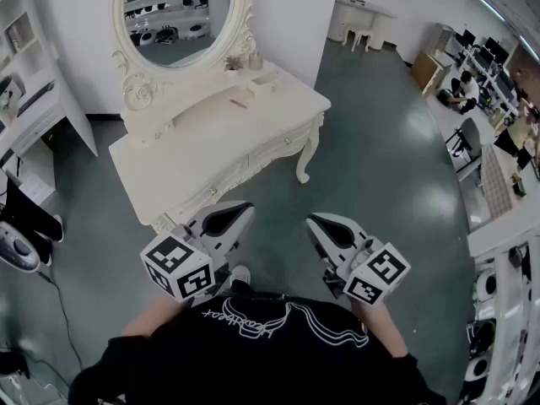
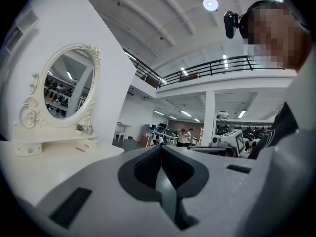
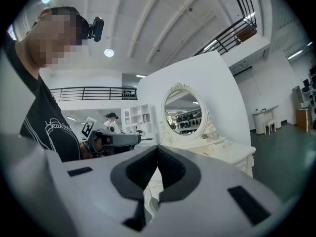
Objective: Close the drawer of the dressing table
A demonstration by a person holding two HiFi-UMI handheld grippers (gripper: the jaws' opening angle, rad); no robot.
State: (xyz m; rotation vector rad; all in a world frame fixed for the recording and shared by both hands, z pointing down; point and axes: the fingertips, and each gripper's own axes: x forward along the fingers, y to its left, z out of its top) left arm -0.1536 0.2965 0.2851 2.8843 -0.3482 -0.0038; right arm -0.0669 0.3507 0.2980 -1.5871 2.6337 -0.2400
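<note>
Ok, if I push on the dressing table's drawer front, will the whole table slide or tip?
Probably not tip: the dressing table looks broad and low, backed near the wall. It might skid slightly, since its curved leg stands on glossy floor. The mirror on top could wobble.

No text can be read with certainty. White script lettering (image 1: pixel 240 319) runs across the chest of the person's black shirt (image 1: pixel 253 365), upside down in the head view; the letters are not resolved. The cube (image 1: pixel 177 266) on the left gripper (image 1: pixel 240 211) and the cube (image 1: pixel 377 274) on the right gripper (image 1: pixel 316 223) carry square black-and-white marker patterns, no characters.
</note>
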